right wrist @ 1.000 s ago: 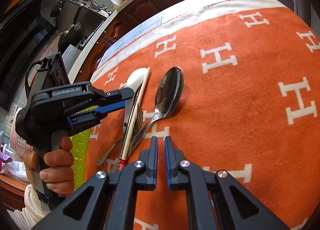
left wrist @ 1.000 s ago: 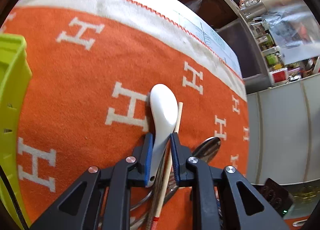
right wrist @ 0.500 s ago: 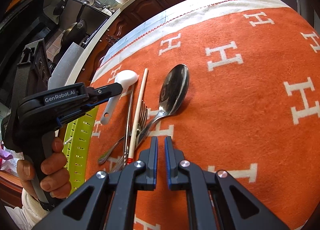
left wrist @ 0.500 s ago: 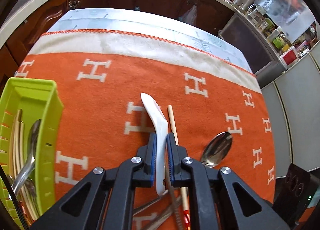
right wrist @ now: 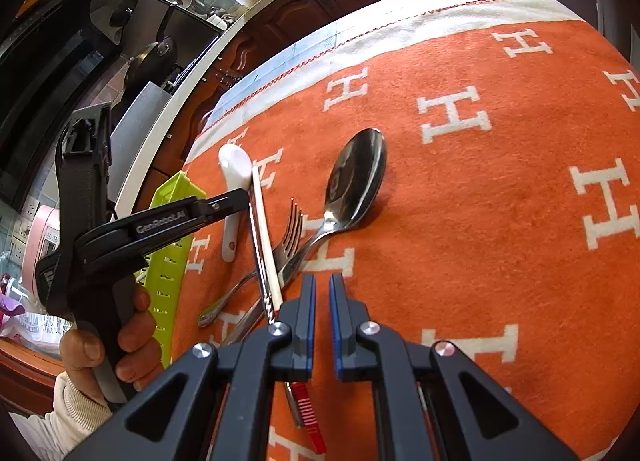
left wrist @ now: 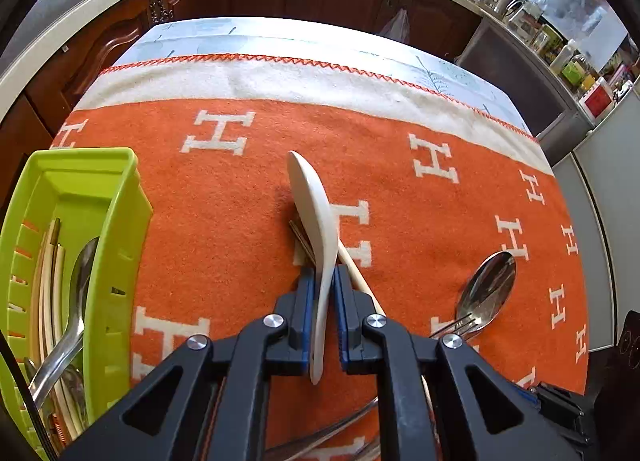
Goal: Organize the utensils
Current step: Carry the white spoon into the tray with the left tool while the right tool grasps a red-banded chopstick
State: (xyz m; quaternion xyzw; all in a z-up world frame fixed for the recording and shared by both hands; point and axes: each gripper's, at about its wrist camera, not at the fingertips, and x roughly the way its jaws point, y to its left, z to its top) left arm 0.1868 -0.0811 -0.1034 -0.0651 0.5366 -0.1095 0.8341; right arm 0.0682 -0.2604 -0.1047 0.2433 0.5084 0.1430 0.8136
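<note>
My left gripper (left wrist: 323, 281) is shut on the handle of a white ceramic spoon (left wrist: 316, 221) and holds it above the orange cloth; it also shows in the right wrist view (right wrist: 234, 177). Below it lie a chopstick (right wrist: 266, 249), a metal fork (right wrist: 290, 237) and a large metal spoon (right wrist: 356, 177). The green utensil tray (left wrist: 100, 229) at the left holds a metal spoon (left wrist: 72, 301) and chopsticks (left wrist: 50, 285). My right gripper (right wrist: 322, 289) is nearly shut and empty, low over the cloth near the fork.
The orange blanket with white H marks (left wrist: 240, 197) covers the table. Its white border and the table's far edge (left wrist: 280, 45) face dark wooden cabinets. The person's hand (right wrist: 120, 341) holds the left gripper beside the tray (right wrist: 172, 261).
My left gripper has closed on the white spoon, lifted it off the cloth and drawn back toward the tray side. The right gripper has stayed put.
</note>
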